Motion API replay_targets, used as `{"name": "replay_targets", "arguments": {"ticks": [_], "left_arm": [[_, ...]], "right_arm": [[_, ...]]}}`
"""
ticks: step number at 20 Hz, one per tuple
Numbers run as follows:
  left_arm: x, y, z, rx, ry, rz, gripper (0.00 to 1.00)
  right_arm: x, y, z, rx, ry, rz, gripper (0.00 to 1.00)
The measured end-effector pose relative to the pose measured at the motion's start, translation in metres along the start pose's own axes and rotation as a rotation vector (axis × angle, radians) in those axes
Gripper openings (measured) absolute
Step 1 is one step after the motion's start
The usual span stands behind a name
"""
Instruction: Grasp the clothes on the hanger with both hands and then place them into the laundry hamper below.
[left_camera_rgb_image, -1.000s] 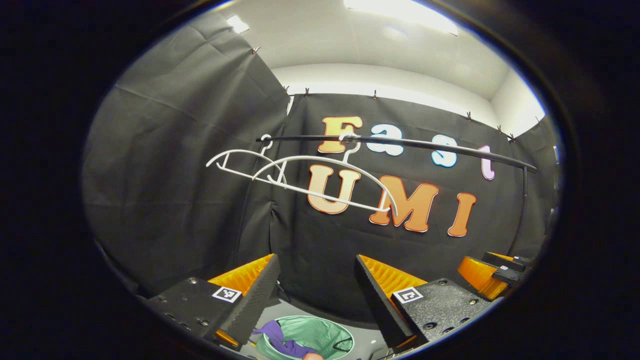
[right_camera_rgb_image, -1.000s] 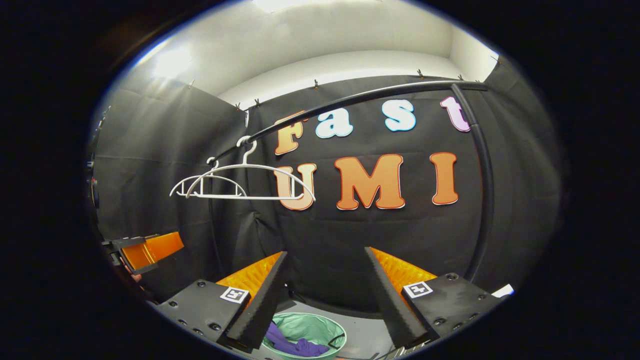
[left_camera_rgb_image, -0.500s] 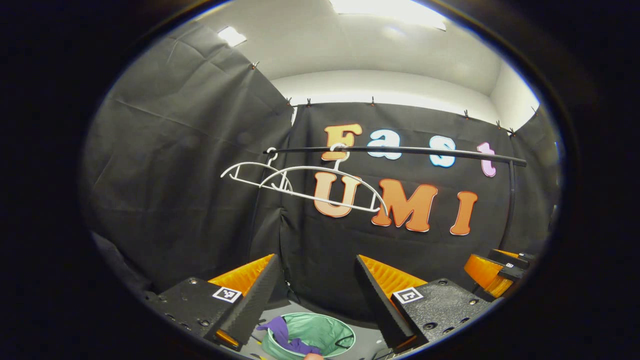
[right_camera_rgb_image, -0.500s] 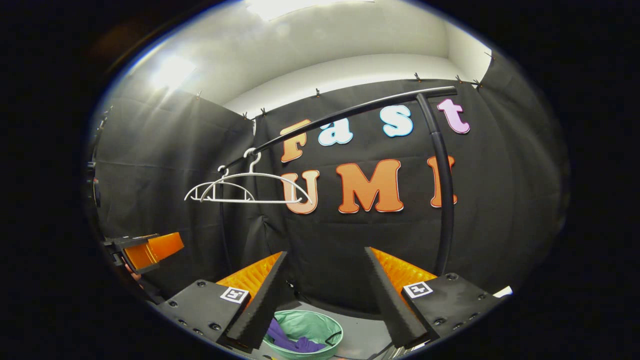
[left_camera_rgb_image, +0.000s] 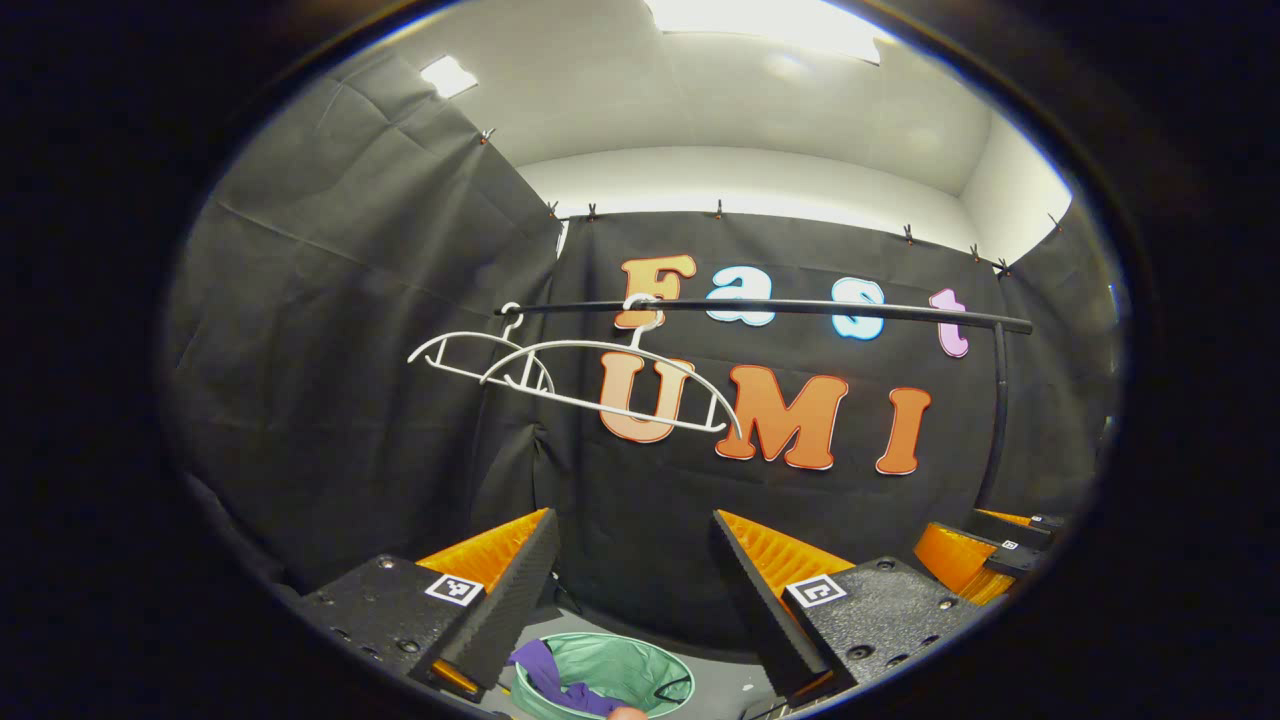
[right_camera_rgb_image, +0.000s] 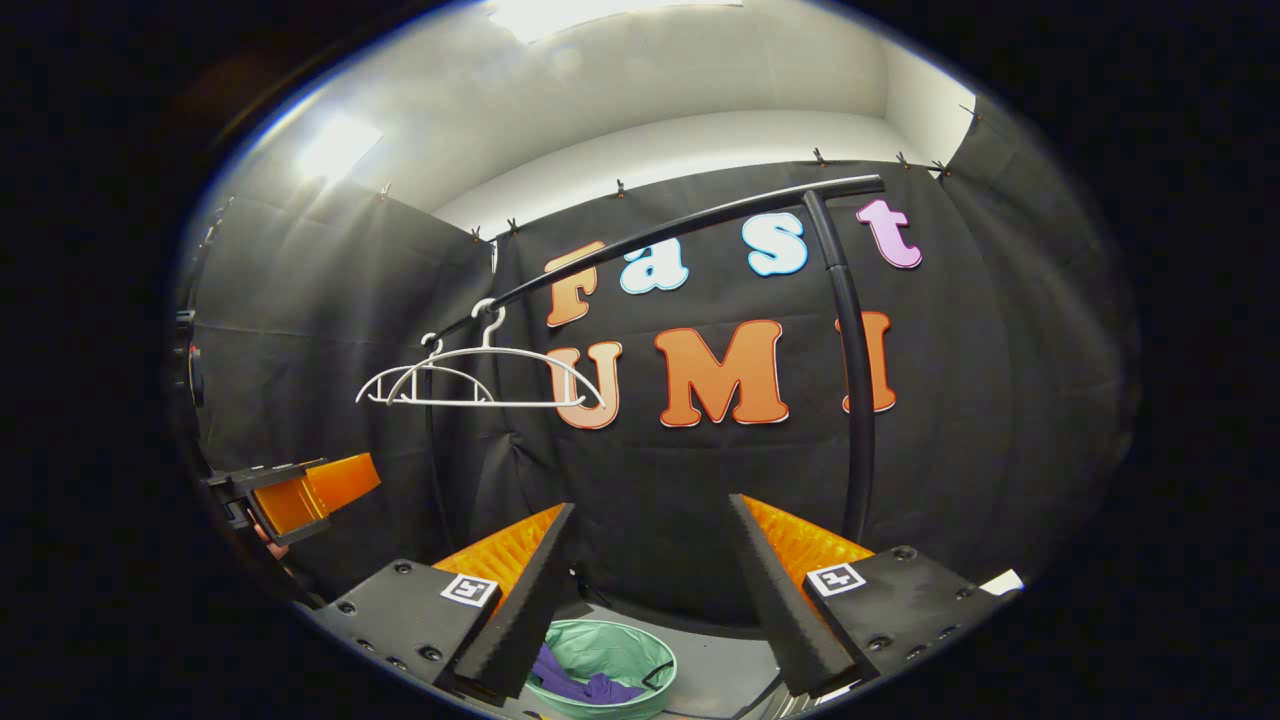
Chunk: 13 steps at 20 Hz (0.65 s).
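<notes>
Two bare white hangers (left_camera_rgb_image: 600, 343) hang on a black rail (left_camera_rgb_image: 800, 307); in the right gripper view the hangers (right_camera_rgb_image: 500, 404) sit left of centre under the rail (right_camera_rgb_image: 680, 222). Below stands a green hamper (left_camera_rgb_image: 640, 668) with purple clothes (left_camera_rgb_image: 540, 665) lying over its near side. The right gripper view has the hamper (right_camera_rgb_image: 610, 645) and the purple clothes (right_camera_rgb_image: 590, 688) between its fingers. My left gripper (left_camera_rgb_image: 632, 517) is open and holds nothing. My right gripper (right_camera_rgb_image: 651, 503) is open and holds nothing too. Each gripper shows in the other's view: right (left_camera_rgb_image: 975, 560), left (right_camera_rgb_image: 300, 495).
The rail's upright post (right_camera_rgb_image: 855, 400) stands right of centre, close behind my right gripper. Black cloth walls enclose the booth on three sides. A grey floor (right_camera_rgb_image: 715, 665) lies around the hamper.
Both cameras have shifted a little: the hangers slid left in the left gripper view, and the rail post moved left in the right gripper view. Both grippers stay open.
</notes>
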<state>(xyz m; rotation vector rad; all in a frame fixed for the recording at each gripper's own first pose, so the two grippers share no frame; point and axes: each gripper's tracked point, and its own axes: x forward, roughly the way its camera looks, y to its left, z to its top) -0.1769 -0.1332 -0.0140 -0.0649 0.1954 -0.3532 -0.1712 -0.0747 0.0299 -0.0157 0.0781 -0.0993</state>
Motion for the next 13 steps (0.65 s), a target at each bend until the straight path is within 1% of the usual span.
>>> {"name": "replay_targets", "arguments": {"ticks": [1,2,3,4,6,7,8,9,13], "left_arm": [[-0.002,-0.002,-0.001,0.005,0.005,-0.004,0.92],[-0.003,-0.002,0.000,0.010,0.005,-0.001,0.95],[-0.004,-0.001,-0.001,0.018,0.003,0.002,0.95],[-0.005,-0.002,-0.001,0.025,0.000,0.004,0.95],[-0.007,-0.003,0.001,0.041,-0.008,0.012,0.95],[-0.007,-0.001,0.000,0.047,-0.007,0.019,0.92],[-0.007,0.000,-0.001,0.051,-0.006,0.023,0.92],[-0.007,0.001,-0.001,0.052,-0.006,0.027,0.95],[-0.009,0.004,-0.002,0.050,-0.004,0.041,0.95]], "right_arm": [[-0.001,0.000,-0.001,0.001,0.001,-0.001,1.00],[0.000,0.000,-0.002,0.000,0.002,-0.001,1.00],[0.000,0.001,-0.004,-0.001,0.006,-0.003,1.00],[0.000,0.000,-0.004,-0.001,0.008,-0.004,0.97],[-0.001,0.000,-0.006,0.001,0.009,-0.005,0.97],[-0.002,-0.001,-0.008,0.000,0.013,-0.006,0.97],[-0.001,-0.003,-0.009,0.000,0.017,-0.008,0.97],[-0.002,-0.004,-0.009,0.002,0.022,-0.008,0.97],[-0.003,-0.007,-0.008,0.005,0.021,-0.013,0.97]]}}
